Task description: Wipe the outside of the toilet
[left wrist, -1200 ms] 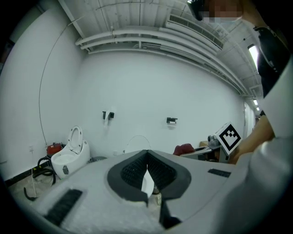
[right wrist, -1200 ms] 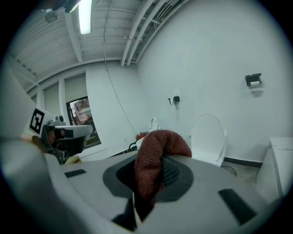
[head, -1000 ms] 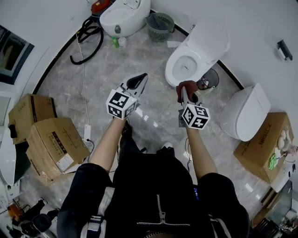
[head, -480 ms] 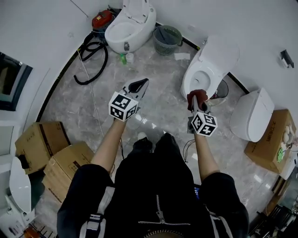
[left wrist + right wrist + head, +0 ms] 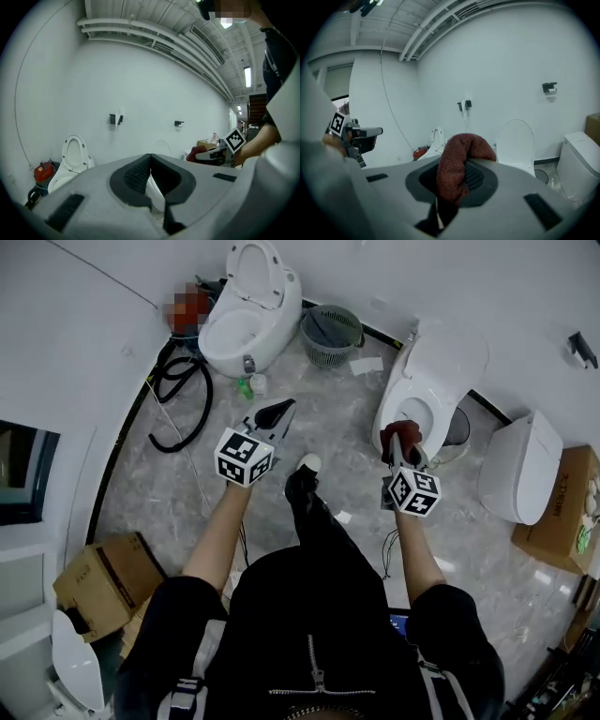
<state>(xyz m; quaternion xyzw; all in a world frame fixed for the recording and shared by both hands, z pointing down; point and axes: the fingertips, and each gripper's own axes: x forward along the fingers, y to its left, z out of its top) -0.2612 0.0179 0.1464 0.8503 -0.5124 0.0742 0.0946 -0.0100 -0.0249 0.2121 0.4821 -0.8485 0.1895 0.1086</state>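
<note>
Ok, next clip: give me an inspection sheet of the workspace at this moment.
Surface: grey stone-pattern floor, paper scraps lying on it.
Job's things: white toilet, lid up, just ahead of the right gripper; red cloth.
Clutter: second toilet with lid up, third toilet with lid closed, green basket, cardboard boxes at left and right.
Grippers: left gripper shut, nothing in it; right gripper shut on the red cloth.
Cables: black hose coiled by the second toilet; thin white cable along the floor.
Surroundings: white walls, black wall bracket.
</note>
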